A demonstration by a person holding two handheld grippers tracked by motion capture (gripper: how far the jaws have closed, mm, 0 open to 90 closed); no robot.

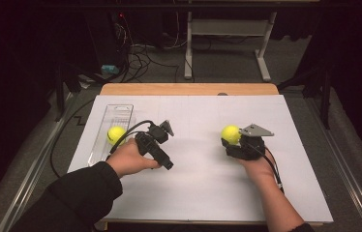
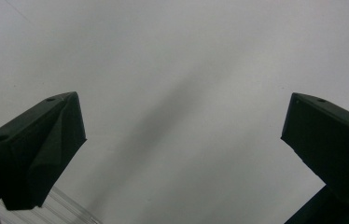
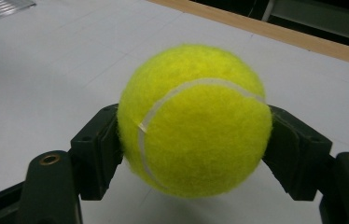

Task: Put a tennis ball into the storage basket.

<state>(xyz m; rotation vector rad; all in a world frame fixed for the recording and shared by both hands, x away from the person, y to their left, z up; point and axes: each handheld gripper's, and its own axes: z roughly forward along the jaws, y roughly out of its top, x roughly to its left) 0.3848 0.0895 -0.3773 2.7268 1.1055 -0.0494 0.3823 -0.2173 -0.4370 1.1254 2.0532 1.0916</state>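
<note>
High view: fixed above the near edge, facing forward and down over the whole surface [image 1: 193,145]. Left gripper view: very close, facing down onto bare white sheet between two jaws. Right gripper view: low, close, facing across the surface toward its wooden far edge, shared with the high view's upper centre.

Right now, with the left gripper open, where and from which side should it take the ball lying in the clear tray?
Probably across the ball's widest middle, coming from above. It lies inside the long, narrow clear tray, whose side walls likely block a sideways approach, so its open top seems the free way in. The jaws would best line up along the tray's length. The left gripper sits open just beside it, over the white sheet.
</note>
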